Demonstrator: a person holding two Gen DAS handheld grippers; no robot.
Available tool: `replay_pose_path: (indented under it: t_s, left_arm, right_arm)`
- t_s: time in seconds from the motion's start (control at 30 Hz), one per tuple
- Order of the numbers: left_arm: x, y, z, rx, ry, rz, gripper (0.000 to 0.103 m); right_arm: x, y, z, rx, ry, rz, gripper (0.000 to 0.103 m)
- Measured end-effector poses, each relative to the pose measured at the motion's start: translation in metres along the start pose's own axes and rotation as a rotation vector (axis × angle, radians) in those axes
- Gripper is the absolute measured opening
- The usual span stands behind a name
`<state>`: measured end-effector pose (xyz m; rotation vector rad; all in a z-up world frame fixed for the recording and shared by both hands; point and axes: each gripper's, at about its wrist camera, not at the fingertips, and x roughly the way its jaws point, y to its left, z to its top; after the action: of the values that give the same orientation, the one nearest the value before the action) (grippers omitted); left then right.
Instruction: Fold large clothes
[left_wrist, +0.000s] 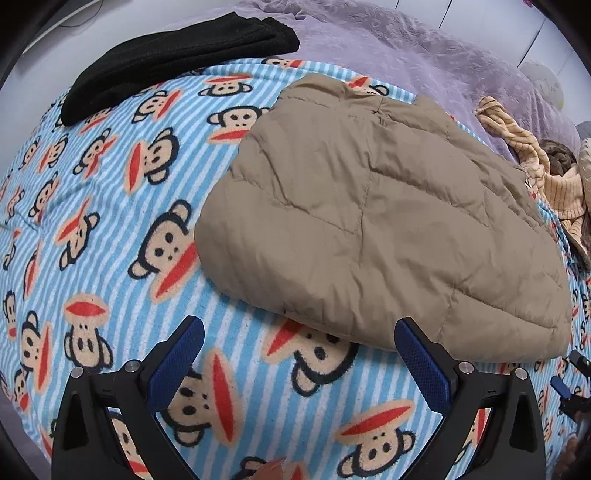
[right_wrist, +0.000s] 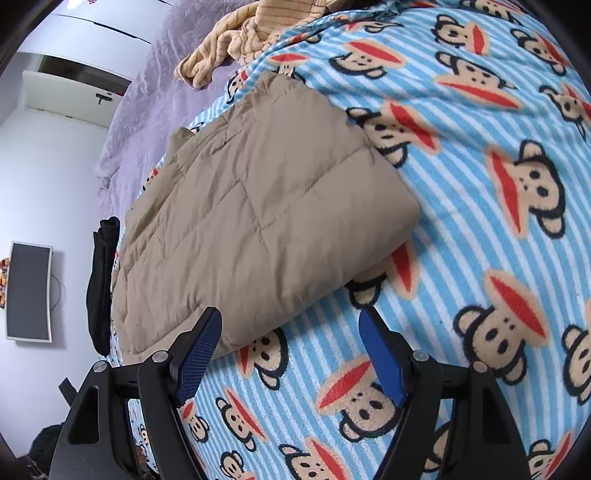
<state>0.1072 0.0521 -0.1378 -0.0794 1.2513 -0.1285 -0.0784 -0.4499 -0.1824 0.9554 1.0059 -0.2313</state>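
The folded tan jacket (left_wrist: 376, 221) is laid on the monkey-print blanket (left_wrist: 110, 221), just ahead of both tools. The left gripper (left_wrist: 299, 328) and right gripper (right_wrist: 290, 317) are held spread wide, nothing grasped.

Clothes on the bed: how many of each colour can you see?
Tan: 1, the folded puffy jacket
Black: 1, the folded garment
Yellow striped: 1, the crumpled garment
Total: 3, all lying on the monkey-print blanket.
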Motion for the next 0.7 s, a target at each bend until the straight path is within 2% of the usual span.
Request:
replay_pose_path:
  t_s: [0.1, 0.17, 0.27, 0.5, 0.7]
  left_arm:
    - [0.002, 0.002, -0.003, -0.006, -0.001, 0.029, 0.103]
    - [0.004, 0.002, -0.005, 0.001, -0.004, 0.039, 0.103]
    - [0.010, 0.006, -0.006, -0.001, 0.013, 0.031, 0.103]
    - [0.020, 0.021, -0.001, -0.107, 0.044, -0.142, 0.103]
    - [0.029, 0.034, 0.005, -0.153, 0.044, -0.203, 0.103]
  right_arm:
    - [0.007, -0.003, -0.008, 0.023, 0.020, 0.023, 0.082]
    - [0.010, -0.003, -0.011, 0.035, 0.027, 0.040, 0.092]
    - [0.012, -0.003, -0.016, 0.037, 0.021, 0.047, 0.092]
    - [0.023, -0.005, -0.010, 0.074, 0.023, 0.084, 0.094]
    - [0.040, -0.010, -0.008, 0.129, 0.038, 0.124, 0.094]
